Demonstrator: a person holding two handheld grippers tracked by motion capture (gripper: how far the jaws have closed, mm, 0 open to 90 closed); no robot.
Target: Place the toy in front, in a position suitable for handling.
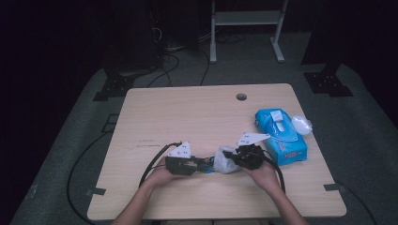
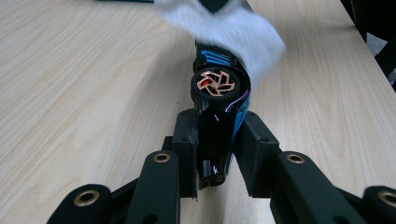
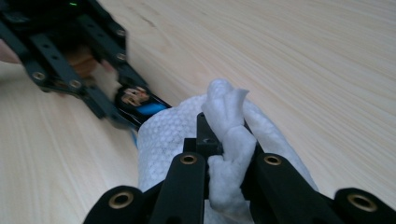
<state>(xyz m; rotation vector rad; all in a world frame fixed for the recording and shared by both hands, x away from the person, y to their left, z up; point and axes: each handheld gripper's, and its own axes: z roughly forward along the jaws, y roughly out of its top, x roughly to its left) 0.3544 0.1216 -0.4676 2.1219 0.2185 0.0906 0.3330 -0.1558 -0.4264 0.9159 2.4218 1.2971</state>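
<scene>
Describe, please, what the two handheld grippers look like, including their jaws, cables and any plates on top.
Both the left gripper and the right gripper are black, with linked jaw arms fastened by brass-coloured rivets. Each carries a pale grey three-cornered plate on top and trails a black cable. The person's forearms are bare, with no sleeves in sight.

White wipe between two hand-held grippers, mid-table
</scene>
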